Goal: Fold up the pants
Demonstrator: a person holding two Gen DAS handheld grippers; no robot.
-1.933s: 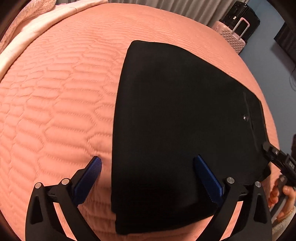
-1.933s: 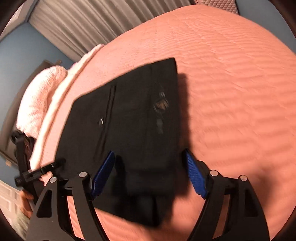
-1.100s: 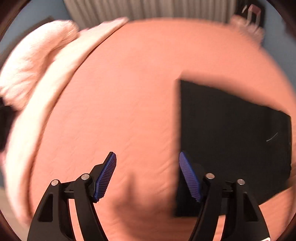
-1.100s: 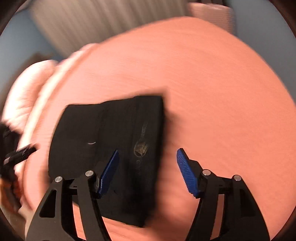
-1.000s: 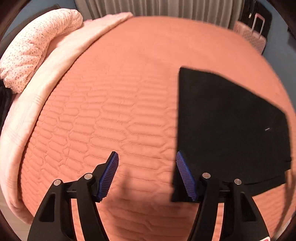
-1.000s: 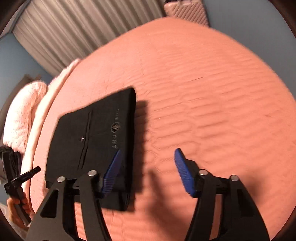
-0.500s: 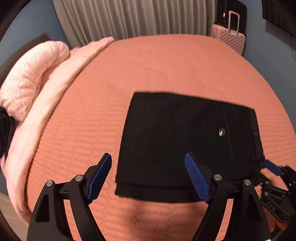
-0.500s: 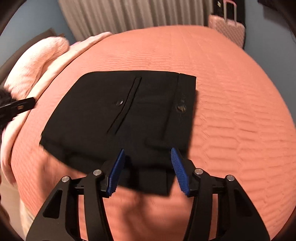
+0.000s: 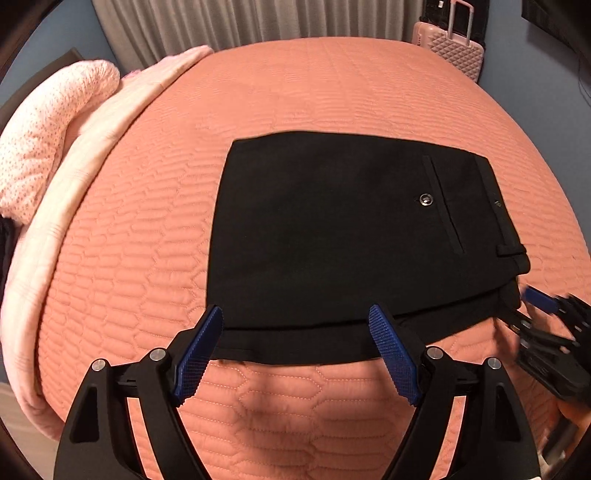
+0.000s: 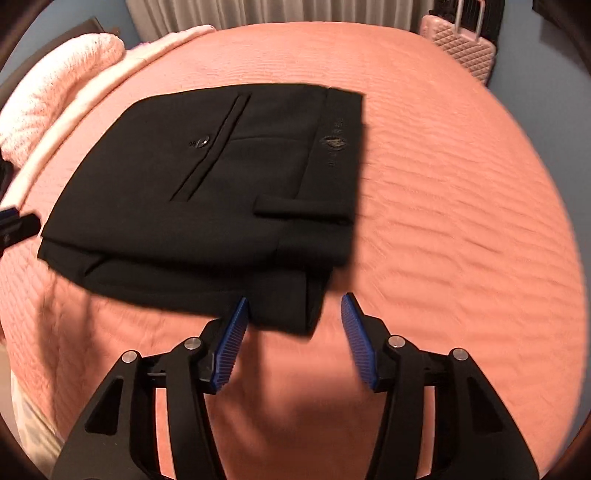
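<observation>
The black pants [image 9: 343, 236] lie folded into a flat rectangle on the salmon quilted bed [image 9: 295, 85], back pocket and button up, waistband at the right. They also show in the right wrist view [image 10: 221, 184]. My left gripper [image 9: 295, 350] is open and empty, just in front of the near folded edge. My right gripper [image 10: 291, 339] is open and empty at the near right corner of the stack; it shows blurred at the right of the left wrist view [image 9: 546, 325].
A pink blanket and speckled pillow [image 9: 48, 129] lie along the bed's left side. A pink suitcase [image 9: 448, 48] stands beyond the far right corner, in front of grey curtains [image 9: 240, 22]. The near bed edge is just below the grippers.
Both grippers swung back from the sides to face the folded pants from the near edge and came closer. The pants lie still, and the right jaws have narrowed a little.
</observation>
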